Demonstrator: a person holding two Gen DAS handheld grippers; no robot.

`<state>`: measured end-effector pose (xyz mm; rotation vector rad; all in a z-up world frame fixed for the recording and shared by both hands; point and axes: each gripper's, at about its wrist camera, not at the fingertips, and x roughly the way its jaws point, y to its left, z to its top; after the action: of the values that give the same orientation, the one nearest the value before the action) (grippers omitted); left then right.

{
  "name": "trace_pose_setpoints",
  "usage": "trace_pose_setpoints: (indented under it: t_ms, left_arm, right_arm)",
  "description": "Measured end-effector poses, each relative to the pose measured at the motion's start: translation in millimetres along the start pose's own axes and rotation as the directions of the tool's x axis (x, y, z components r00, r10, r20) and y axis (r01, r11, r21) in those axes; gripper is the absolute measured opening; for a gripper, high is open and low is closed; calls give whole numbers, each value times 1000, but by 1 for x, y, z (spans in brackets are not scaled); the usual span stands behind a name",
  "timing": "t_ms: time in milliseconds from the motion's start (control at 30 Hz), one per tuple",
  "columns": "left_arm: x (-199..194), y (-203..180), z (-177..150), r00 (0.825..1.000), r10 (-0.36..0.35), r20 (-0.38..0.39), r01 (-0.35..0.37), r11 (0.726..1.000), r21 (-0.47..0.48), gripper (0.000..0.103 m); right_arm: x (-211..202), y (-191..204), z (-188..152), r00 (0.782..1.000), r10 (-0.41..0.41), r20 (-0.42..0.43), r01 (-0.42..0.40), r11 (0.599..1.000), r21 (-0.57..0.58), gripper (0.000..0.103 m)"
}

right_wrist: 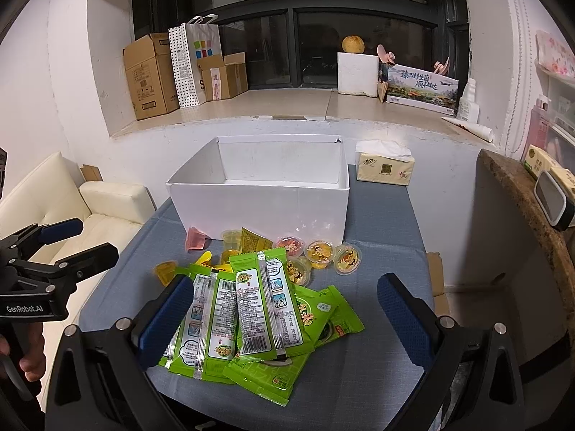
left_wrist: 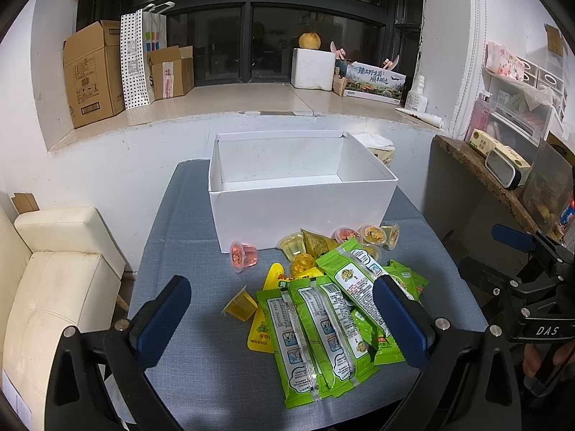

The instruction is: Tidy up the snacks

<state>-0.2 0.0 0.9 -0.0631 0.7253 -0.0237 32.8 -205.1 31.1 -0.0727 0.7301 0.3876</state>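
An open white box (left_wrist: 298,212) (right_wrist: 258,208) stands empty at the far side of a blue-grey table (left_wrist: 201,359) (right_wrist: 381,359). In front of it lies a pile of green snack packets (left_wrist: 323,330) (right_wrist: 251,316), yellow triangular packets (left_wrist: 260,334) and several small jelly cups (left_wrist: 244,255) (right_wrist: 318,253). My left gripper (left_wrist: 284,319) is open above the left part of the pile. My right gripper (right_wrist: 287,321) is open above the packets. Each gripper also shows in the other's view: the right one (left_wrist: 532,262), the left one (right_wrist: 75,240).
A tissue pack (right_wrist: 384,168) lies right of the box. A cream sofa (left_wrist: 54,276) stands left of the table. A brown counter (right_wrist: 532,208) with small items stands to the right. Cardboard boxes (left_wrist: 93,72) and a bag sit on the window ledge behind.
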Motion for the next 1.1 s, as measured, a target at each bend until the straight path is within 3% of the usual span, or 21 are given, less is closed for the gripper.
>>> trace_pose_setpoints:
  t_ms: [800, 933, 1100]
  left_arm:
    - [0, 0, 0, 1000, -23, 2, 23, 1000, -4, 103]
    - [2, 7, -1, 999, -30, 11, 30, 999, -35, 103]
    - [9, 15, -6, 999, -32, 5, 32, 998, -59, 103]
  right_arm:
    - [10, -1, -5, 999, 27, -30, -27, 1000, -9, 103]
    - [29, -6, -9, 997, 48, -55, -48, 999, -9, 103]
    - [77, -9, -15, 988, 43, -151, -49, 998, -34, 103]
